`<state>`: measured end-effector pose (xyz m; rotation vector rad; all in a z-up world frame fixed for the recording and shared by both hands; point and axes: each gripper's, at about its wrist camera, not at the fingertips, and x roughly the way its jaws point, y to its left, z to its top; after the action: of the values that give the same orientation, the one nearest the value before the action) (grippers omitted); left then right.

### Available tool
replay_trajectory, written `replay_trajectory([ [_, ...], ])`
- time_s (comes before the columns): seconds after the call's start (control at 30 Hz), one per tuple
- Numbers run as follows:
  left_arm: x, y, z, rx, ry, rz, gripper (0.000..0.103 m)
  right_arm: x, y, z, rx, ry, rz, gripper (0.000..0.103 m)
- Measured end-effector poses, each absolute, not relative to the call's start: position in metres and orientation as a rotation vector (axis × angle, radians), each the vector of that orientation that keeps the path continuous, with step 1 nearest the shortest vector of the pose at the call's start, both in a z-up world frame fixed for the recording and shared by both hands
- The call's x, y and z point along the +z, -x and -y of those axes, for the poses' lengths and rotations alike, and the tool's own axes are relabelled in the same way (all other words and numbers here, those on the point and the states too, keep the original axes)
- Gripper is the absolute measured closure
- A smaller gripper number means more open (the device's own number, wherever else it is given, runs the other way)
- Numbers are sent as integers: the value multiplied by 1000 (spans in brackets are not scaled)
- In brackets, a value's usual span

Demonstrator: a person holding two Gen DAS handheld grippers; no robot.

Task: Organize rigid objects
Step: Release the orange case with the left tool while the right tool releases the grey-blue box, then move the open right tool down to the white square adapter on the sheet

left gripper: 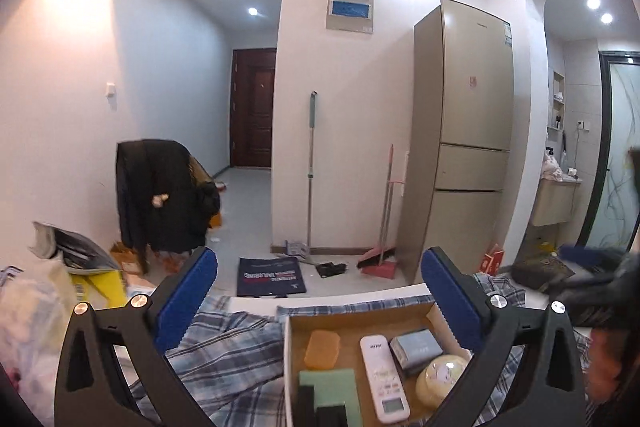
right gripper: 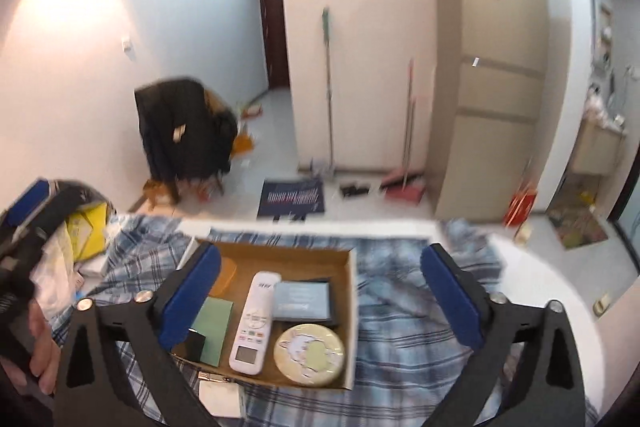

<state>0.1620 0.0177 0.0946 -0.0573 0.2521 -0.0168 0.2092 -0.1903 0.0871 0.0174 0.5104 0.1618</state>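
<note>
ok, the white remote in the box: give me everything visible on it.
The white remote is a long, slim handset of what looks like plastic. It has a small grey display at its near end, a cluster of buttons mid-body and a dark logo at the far end. It lies flat, face up, on the floor of the open cardboard box, long axis running away from the camera. A green card lies to its left, a round cream tin and a grey-blue box close on its right; contact unclear. No gripper touches it.

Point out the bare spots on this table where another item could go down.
Free: the plaid cloth right of the cardboard box. Crowded: the box itself, and the bags piled to its left.
</note>
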Motion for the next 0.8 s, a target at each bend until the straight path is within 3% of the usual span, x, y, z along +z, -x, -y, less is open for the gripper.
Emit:
replay_trajectory([
  [0.3, 74, -96, -18, -3, 88, -142, 0, 99, -145, 208, 198, -58, -408, 1],
  [0.47, 49, -101, -15, 14, 20, -271, 0, 73, -135, 199, 178, -17, -476, 1],
  [0.6, 52, -85, -29, 13, 82, -252, 0, 59, -136, 189, 136, 2, -496, 1],
  [0.7, 44, -72, -43, -28, 116, -168, 0, 34, -154, 174, 61, 103, -645, 1],
  [0.8, 35, -75, -49, -17, 98, -212, 0, 10, -157, 164, 71, 155, -682, 1],
])
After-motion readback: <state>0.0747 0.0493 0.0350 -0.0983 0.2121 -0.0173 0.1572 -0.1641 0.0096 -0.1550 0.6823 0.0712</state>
